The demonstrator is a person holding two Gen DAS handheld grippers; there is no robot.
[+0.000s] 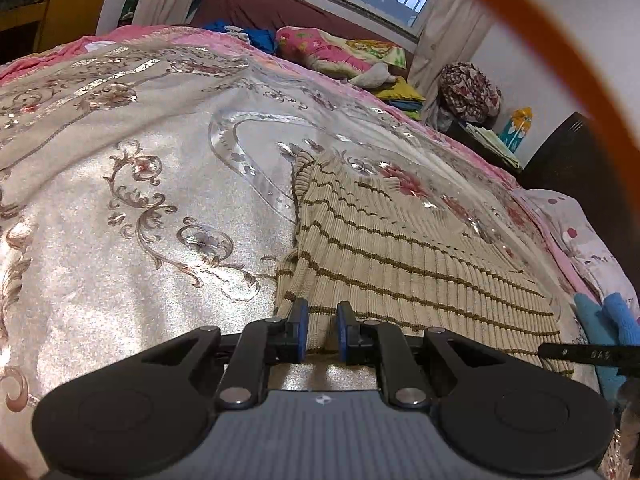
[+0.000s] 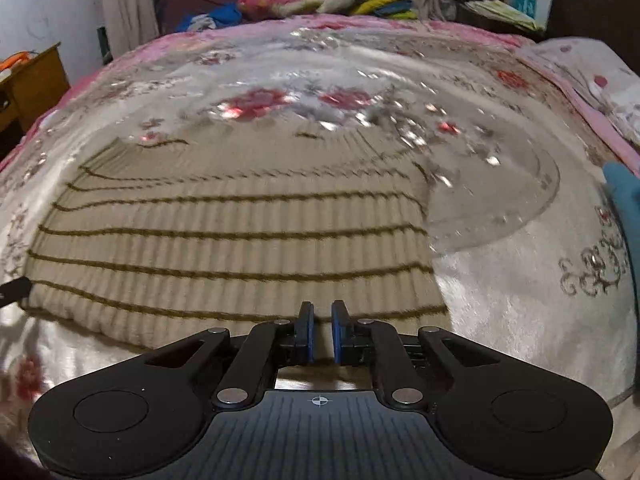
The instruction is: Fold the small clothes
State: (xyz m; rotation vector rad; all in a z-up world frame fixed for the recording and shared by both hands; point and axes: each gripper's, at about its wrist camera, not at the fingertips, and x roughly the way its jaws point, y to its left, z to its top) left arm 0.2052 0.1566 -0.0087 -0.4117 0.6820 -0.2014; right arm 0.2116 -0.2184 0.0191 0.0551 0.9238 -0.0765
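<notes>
A beige ribbed knit garment with thin brown stripes (image 1: pixel 400 248) lies spread flat on the shiny floral bedspread (image 1: pixel 120 200). My left gripper (image 1: pixel 322 310) is at the garment's near left hem, jaws nearly closed with a fold of the knit between the blue pads. In the right wrist view the same garment (image 2: pixel 224 232) fills the middle. My right gripper (image 2: pixel 322 312) is at its near right hem, jaws narrowly apart with the knit edge between them. The view is motion-blurred.
Pillows and folded bedding (image 1: pixel 340 52) lie at the bed's far end under a window. A wooden cabinet (image 1: pixel 52 4) stands at the left. A blue cloth (image 1: pixel 608 320) lies at the garment's right side. An orange cord (image 1: pixel 540 28) crosses the left view.
</notes>
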